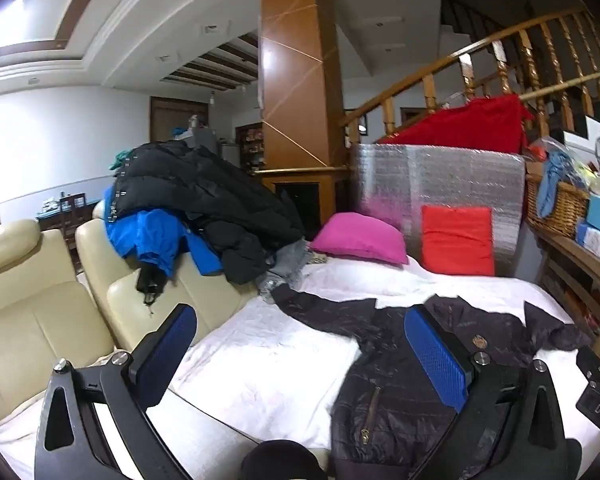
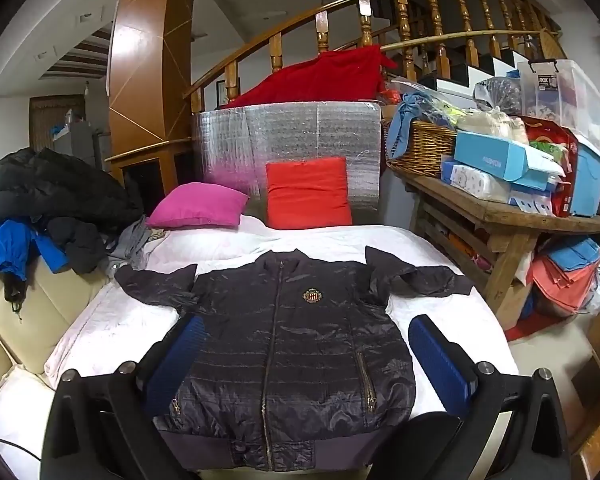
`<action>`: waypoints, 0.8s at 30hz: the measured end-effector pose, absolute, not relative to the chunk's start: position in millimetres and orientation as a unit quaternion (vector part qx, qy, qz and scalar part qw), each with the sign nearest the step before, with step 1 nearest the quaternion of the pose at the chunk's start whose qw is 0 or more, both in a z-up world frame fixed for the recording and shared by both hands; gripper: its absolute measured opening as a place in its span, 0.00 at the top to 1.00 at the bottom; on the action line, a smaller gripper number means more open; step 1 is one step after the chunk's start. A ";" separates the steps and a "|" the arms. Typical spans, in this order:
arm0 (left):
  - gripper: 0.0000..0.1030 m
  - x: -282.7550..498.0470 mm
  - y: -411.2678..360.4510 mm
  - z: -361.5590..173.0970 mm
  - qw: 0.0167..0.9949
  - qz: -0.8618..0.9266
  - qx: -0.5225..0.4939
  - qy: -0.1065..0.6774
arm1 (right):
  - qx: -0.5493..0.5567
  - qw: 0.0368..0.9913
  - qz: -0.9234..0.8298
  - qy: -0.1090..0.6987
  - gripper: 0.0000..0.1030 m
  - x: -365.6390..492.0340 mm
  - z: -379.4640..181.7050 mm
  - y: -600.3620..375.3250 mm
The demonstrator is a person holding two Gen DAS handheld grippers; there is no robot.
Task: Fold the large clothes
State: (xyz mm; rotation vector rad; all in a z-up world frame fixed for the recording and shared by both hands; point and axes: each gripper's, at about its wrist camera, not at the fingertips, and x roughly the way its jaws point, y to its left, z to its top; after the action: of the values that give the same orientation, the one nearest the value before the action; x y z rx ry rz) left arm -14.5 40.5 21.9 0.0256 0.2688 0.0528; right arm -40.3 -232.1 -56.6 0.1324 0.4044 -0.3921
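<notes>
A dark quilted jacket (image 2: 284, 344) is spread front-up on the white bed (image 2: 112, 332), zipped, with both sleeves thrown outward, and it lies directly ahead of the right hand-held gripper (image 2: 304, 356), whose jaws are spread wide with nothing between them and appear to hover above the lower body of the garment. The left hand-held gripper (image 1: 300, 348) is likewise held wide and empty; from it the jacket is seen ahead and to the right, with bare sheet straight in front. No fold is judged to have been made yet. Several slips are likely from here. The shell fabric looks slick and padded, so a shallow pinch at a sleeve or hem may be lost as the cloth is lifted, or only the top layer may be caught and the back left behind. The sheet could be gathered together with the jacket if the pads are pressed too deep. The sleeve ahead and to the right of the right hand-held gripper reaches close to the bed edge and may be dragged off. The sleeve ahead and to the left ends near a grey garment (image 2: 134, 242) beside the pile of coats (image 2: 52, 200), which could be snagged.
</notes>
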 end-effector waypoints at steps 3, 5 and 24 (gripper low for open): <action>0.00 -14.9 49.8 24.9 0.991 0.037 0.007 0.130 | 0.063 0.960 -0.189 0.197 0.00 -39.8 -56.5 -228.0; 0.00 -15.2 55.3 26.2 0.991 0.042 0.002 0.128 | 0.060 0.961 -0.187 0.196 0.00 -39.3 -54.8 -225.0; 0.00 -11.9 56.8 21.5 0.990 0.049 0.007 0.134 | 0.064 0.961 -0.183 0.195 0.00 -37.9 -50.8 -228.3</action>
State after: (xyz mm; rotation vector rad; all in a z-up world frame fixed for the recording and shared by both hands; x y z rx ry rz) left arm -11.9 56.8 21.5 0.0132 0.2693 0.0987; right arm -37.9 -228.3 -50.8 0.1294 0.3946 -0.3712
